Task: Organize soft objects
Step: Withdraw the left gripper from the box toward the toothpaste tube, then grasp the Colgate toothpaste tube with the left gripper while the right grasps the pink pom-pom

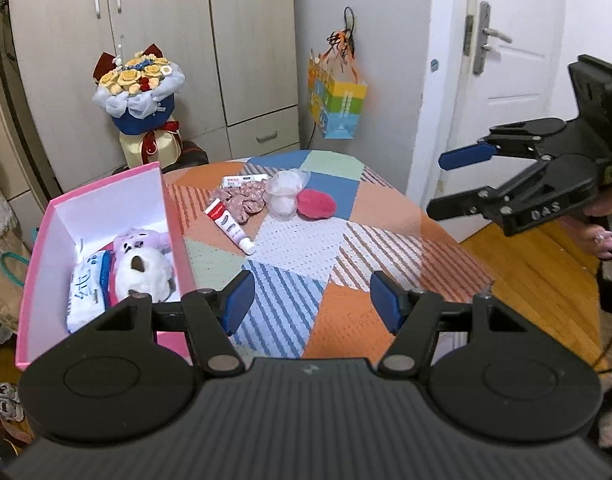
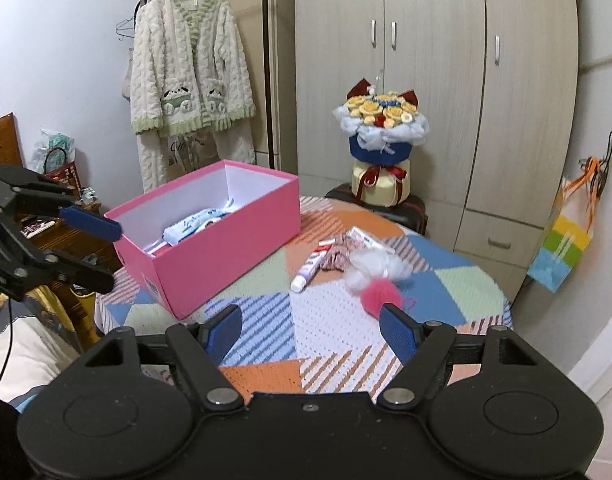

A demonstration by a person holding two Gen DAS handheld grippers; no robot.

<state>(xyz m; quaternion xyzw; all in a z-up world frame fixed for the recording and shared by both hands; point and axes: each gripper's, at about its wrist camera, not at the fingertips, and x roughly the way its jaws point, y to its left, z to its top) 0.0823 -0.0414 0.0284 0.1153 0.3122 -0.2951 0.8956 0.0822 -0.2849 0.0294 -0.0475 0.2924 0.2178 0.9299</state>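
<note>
Both claws hang above a round table (image 1: 390, 240) covered with a patchwork cloth. The left gripper (image 1: 312, 304) has its blue pads spread wide with nothing between them, and the right gripper (image 2: 312, 330) is spread just as wide and also holds nothing.

On the left of the table stands an open pink box (image 1: 173, 216). Inside it lie a purple and white plush toy (image 1: 143, 258) and a white and blue pack (image 1: 85, 290), side by side.

Farther across the cloth, right of the box, lie a toothpaste tube (image 1: 229, 224), a floral scrunchie (image 1: 243, 200), a white fluffy bundle (image 1: 283, 192) and a pink puff (image 1: 316, 204), clustered close together. A bouquet (image 1: 139, 80) stands beyond the table.
</note>
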